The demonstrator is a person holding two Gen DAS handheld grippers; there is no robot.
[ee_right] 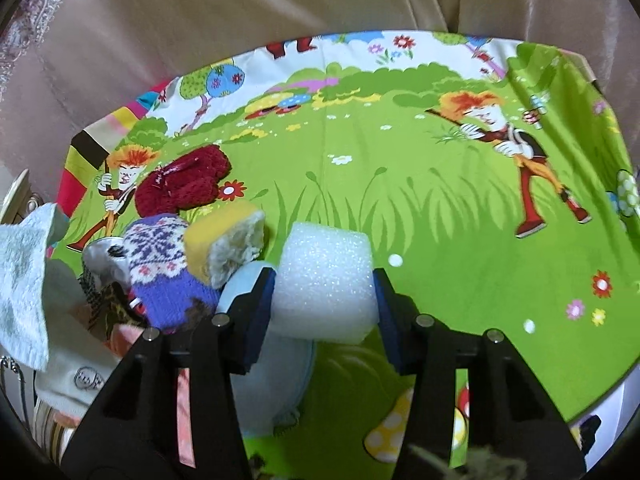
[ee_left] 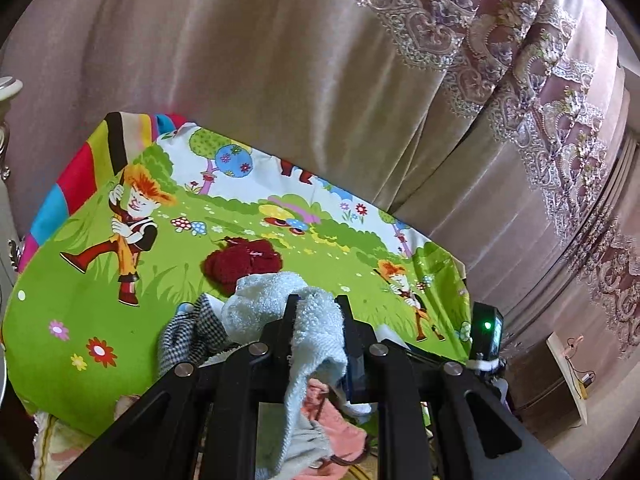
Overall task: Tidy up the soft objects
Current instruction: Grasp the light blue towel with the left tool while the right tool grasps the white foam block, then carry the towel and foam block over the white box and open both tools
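One big cartoon-printed cloth (ee_right: 400,208) covers the surface beyond both pairs of fingers, bright green with flowers, mushrooms and two red-haired figures; a pale curtain (ee_left: 280,80) with an embroidered border hangs behind it.

The left gripper (ee_left: 316,308) is clamped on one light-blue towel (ee_left: 280,300), which bunches over the fingertips and drapes down between the arms. Beyond those fingers lies one dark red knitted piece (ee_left: 244,264) with a small tag whose writing is too small to read. To the left of the fingers sits one black-and-white checked fabric (ee_left: 188,332), and one pink cloth (ee_left: 336,432) shows low behind them.

The right gripper (ee_right: 326,288) has one white foam block (ee_right: 326,284) between its blue pads (ee_right: 260,312). The left pad presses its side, and the right one sits at its edge, though I cannot tell whether that side truly touches. Left of these fingers lie one yellow sponge (ee_right: 224,240) and one purple patterned knit (ee_right: 160,268). A white garment (ee_right: 80,376) lower left bears a small round badge with unreadable lettering.
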